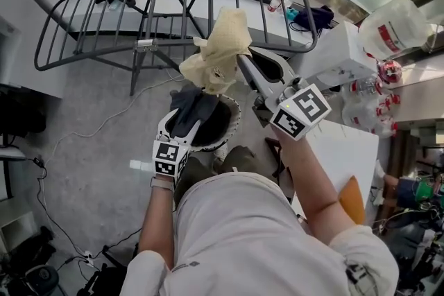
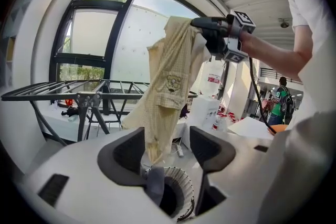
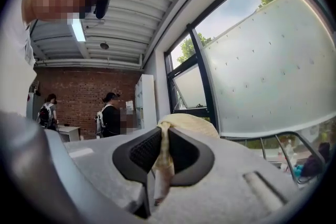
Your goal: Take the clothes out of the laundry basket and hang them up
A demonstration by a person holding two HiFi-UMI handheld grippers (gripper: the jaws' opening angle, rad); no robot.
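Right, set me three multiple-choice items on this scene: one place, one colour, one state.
1. Where is the laundry basket? A on a shelf; B on the floor below the left hand-held gripper; C on a chair.
2. The lifted garment is: A red; B navy; C pale yellow.
3. The right hand-held gripper is: A shut on the garment; B open and empty; C shut on a hanger.
Answers: 1 B, the left gripper view looks down into it between open jaws. 2 C, every view shows pale yellow cloth. 3 A, the cloth is pinched between its jaws.
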